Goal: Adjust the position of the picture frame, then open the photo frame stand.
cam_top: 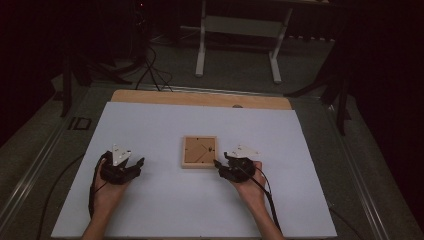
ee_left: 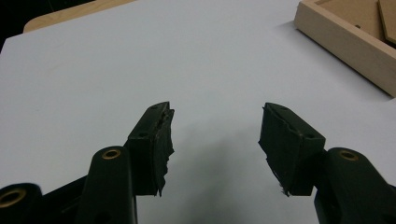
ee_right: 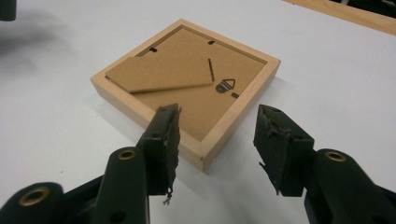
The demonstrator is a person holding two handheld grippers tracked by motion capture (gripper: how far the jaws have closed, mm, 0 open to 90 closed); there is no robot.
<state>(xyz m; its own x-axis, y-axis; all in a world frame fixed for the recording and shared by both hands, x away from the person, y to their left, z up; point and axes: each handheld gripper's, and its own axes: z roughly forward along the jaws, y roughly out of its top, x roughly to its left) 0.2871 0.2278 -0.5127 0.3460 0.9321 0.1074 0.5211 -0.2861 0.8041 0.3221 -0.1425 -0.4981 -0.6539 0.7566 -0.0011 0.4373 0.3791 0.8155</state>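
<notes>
Landmark: the wooden picture frame point(cam_top: 199, 152) is being taken as reference; it is lying face down near the middle of the white board point(cam_top: 150, 210), backing panel up.

Frame from the right gripper: the right gripper point(cam_top: 220, 166) is being held just off the frame's near right corner, as seen in the high view; in the right gripper view that corner point(ee_right: 204, 156) is sitting between the two jaws and slightly ahead of them.

Right gripper state: the jaws are being held wide apart and nothing is being pressed; the corner is only being straddled, with daylight on both sides of the wood.

Frame from the left gripper: the left gripper point(cam_top: 135, 167) is being kept well to the frame's left, with bare board between.

Left gripper state: the jaws are standing wide open over the board point(ee_left: 140, 56), and nothing is being held.

Nearer hand: the right one, judged plainly; any grasp is likely being set up from that side.

Frame axis: square, so no long axis is being offered; a corner is being pointed at the right jaws rather than a flat side.

Right gripper view's extra: the fold-out stand flap point(ee_right: 159, 73) and the metal hanger point(ee_right: 226, 85) on the backing are being shown clearly.

Left gripper view's extra: the frame's outer side wall point(ee_left: 345, 42) is being seen at the upper right.

High view's extra: both hands are being shown at once, flanking the frame.
</notes>
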